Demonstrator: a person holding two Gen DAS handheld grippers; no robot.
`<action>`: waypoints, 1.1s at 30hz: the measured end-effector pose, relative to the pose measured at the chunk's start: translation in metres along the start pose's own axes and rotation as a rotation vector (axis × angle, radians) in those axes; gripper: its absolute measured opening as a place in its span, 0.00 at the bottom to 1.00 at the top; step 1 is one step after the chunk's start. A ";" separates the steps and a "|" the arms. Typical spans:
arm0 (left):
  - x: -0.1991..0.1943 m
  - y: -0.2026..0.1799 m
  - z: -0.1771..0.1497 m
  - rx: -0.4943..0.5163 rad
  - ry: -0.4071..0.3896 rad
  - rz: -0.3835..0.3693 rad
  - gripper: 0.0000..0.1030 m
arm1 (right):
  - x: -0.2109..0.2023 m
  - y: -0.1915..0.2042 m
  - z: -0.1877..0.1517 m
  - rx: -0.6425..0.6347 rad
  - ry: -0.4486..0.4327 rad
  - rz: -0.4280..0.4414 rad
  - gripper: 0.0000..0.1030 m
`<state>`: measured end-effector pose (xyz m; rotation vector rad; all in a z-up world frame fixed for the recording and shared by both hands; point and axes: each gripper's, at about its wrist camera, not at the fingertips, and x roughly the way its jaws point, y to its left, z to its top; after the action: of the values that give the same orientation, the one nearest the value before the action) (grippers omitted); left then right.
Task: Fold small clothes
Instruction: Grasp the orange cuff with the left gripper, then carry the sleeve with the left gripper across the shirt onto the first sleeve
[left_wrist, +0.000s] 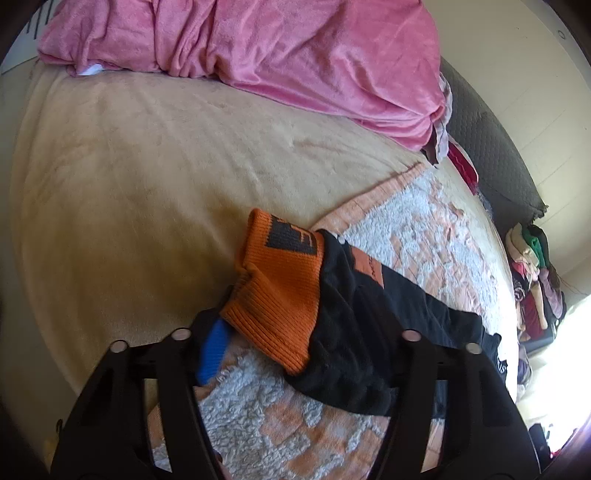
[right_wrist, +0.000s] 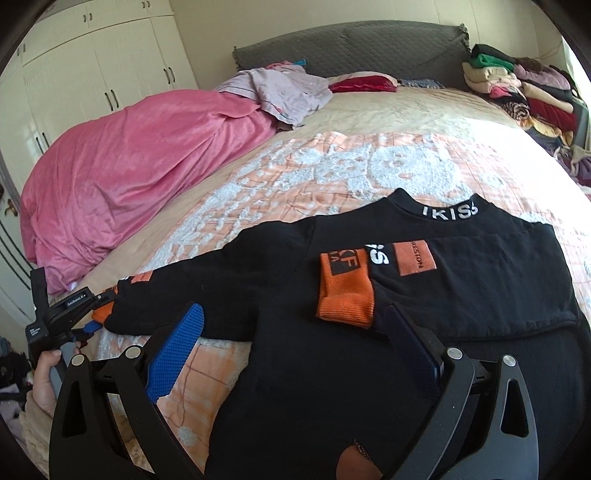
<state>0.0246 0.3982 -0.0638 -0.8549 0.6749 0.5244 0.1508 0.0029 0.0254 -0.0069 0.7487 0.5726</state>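
Sunlit bed (right_wrist: 388, 110), grey headboard (right_wrist: 351, 44), cream wardrobe (right_wrist: 110, 55)

right gripper (right_wrist: 295, 339): black frame | blue ridged pads (right_wrist: 173, 350) | silver pins

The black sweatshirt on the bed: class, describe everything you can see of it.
The black sweatshirt lies flat on the orange-and-white blanket, collar away from the camera, with white lettering on the collar and an orange patch on the chest. It looks soft and fleecy, with ribbed orange cuffs. One sleeve is folded across the chest, its cuff resting there. The other stretches sideways, its cuff between the left gripper fingers. The open right gripper hovers over the body.
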 end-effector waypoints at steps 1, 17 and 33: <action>0.000 0.000 0.001 -0.001 -0.002 0.003 0.34 | 0.000 -0.002 0.000 0.003 0.000 -0.005 0.95; -0.053 -0.046 0.010 0.083 -0.072 -0.167 0.07 | -0.020 -0.029 -0.004 0.072 -0.020 -0.017 0.95; -0.084 -0.150 -0.021 0.282 -0.071 -0.312 0.07 | -0.047 -0.063 -0.008 0.146 -0.071 -0.036 0.95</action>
<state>0.0605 0.2852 0.0627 -0.6561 0.5224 0.1717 0.1488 -0.0754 0.0379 0.1342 0.7180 0.4802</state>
